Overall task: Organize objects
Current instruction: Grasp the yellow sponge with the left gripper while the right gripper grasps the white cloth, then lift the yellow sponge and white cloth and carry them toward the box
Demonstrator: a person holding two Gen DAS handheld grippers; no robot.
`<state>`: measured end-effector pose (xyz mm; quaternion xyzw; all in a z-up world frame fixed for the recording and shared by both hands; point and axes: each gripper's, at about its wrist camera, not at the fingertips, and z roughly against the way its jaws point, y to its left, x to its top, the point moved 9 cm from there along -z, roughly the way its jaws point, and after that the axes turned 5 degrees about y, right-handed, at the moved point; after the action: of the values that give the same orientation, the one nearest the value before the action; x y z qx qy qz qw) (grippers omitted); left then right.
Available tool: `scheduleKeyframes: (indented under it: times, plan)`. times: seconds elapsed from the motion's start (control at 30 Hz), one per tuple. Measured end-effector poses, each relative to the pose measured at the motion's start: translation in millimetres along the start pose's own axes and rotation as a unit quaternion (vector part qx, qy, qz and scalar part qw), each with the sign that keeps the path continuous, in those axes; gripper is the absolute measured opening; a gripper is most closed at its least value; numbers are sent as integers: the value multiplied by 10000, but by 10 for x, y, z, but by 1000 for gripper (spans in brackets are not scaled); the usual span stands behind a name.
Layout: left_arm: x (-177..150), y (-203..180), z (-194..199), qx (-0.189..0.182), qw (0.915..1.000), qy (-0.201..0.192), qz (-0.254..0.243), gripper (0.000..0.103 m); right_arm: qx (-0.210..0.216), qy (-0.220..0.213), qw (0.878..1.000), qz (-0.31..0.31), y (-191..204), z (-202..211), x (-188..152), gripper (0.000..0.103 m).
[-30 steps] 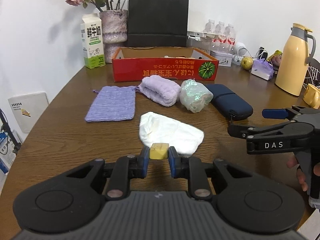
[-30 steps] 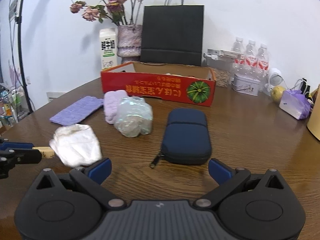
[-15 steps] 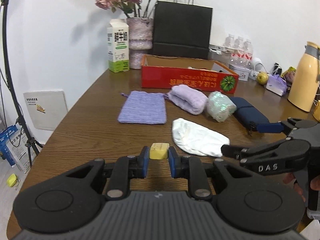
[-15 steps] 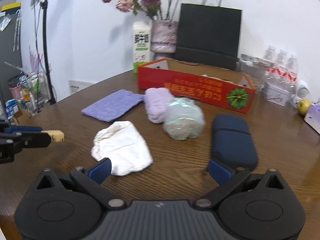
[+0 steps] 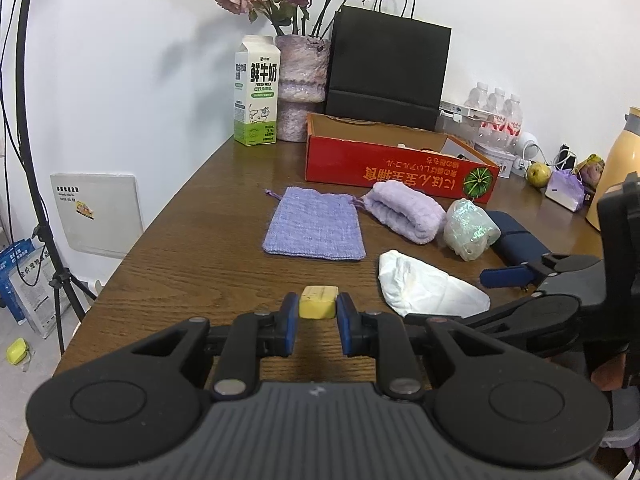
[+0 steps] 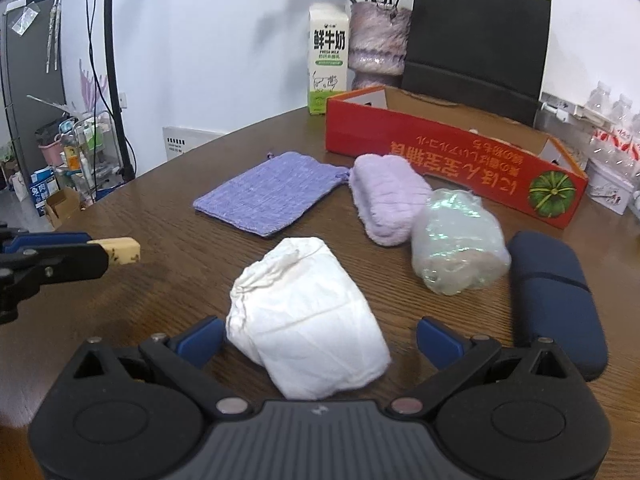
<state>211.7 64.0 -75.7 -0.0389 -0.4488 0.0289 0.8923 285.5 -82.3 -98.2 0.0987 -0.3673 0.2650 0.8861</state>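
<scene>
My left gripper (image 5: 318, 316) is shut on a small yellow block (image 5: 318, 307) and holds it just above the table; the block also shows in the right wrist view (image 6: 120, 251). My right gripper (image 6: 318, 338) is open, its jaws on either side of a white drawstring pouch (image 6: 306, 318), seen also in the left wrist view (image 5: 424, 290). Further back lie a purple knit pouch (image 6: 270, 196), a folded lilac towel (image 6: 386, 204), an iridescent wrapped bundle (image 6: 458, 246) and a navy case (image 6: 554, 296).
A red cardboard box (image 6: 452, 156) stands open behind the row. Behind it are a milk carton (image 6: 329, 60), a vase of dried roses (image 6: 378, 44) and a black paper bag (image 6: 474, 36). A yellow thermos (image 5: 622, 168) stands at the right. The table's left edge (image 5: 132, 248) is near.
Both grippers swung left. The right gripper moved from in front of the navy case to straddle the white pouch. The left gripper still holds the yellow block, left of the pouch.
</scene>
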Motion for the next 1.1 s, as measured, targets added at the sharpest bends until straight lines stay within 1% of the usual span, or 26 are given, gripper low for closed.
scheduleKeyframes:
  times: [0.3, 0.47, 0.53, 0.6, 0.63, 0.67, 0.7, 0.77, 0.83, 0.9, 1.1]
  plan:
    - [17, 60, -75, -46, 10000, 25, 75, 20, 87, 44, 9999, -52, 51, -100, 62, 103]
    - [18, 65, -97, -62, 9999, 49, 87, 20, 133, 40, 9999, -47, 68, -99, 61, 101]
    - [17, 63, -99, -69, 9999, 57, 86, 20, 162, 31, 9999, -39, 81, -93, 64, 98]
    - [16, 60, -96, -70, 9999, 56, 91, 20, 210, -1, 9998, -22, 99, -76, 68, 92]
    - [17, 58, -93, -72, 9999, 55, 92, 20, 225, -8, 9997, -8, 108, -74, 71, 91]
    - [18, 58, -93, -71, 9999, 53, 91, 20, 242, -17, 9997, -3, 113, -68, 72, 88]
    - [18, 58, -90, -72, 9999, 53, 96, 20, 241, -35, 9997, -3, 114, -60, 76, 81]
    - [18, 53, -84, -68, 9999, 59, 110, 20, 249, -78, 9997, -6, 114, -39, 81, 75]
    - [19, 56, -83, -49, 9999, 68, 122, 20, 247, -84, 9997, 13, 119, -30, 79, 74]
    - [22, 60, -70, -26, 9999, 69, 138, 20, 240, -125, 9996, 29, 122, -3, 82, 69]
    - [50, 38, -33, 7, 9999, 35, 127, 20, 328, -151, 9993, 26, 135, 44, 75, 66]
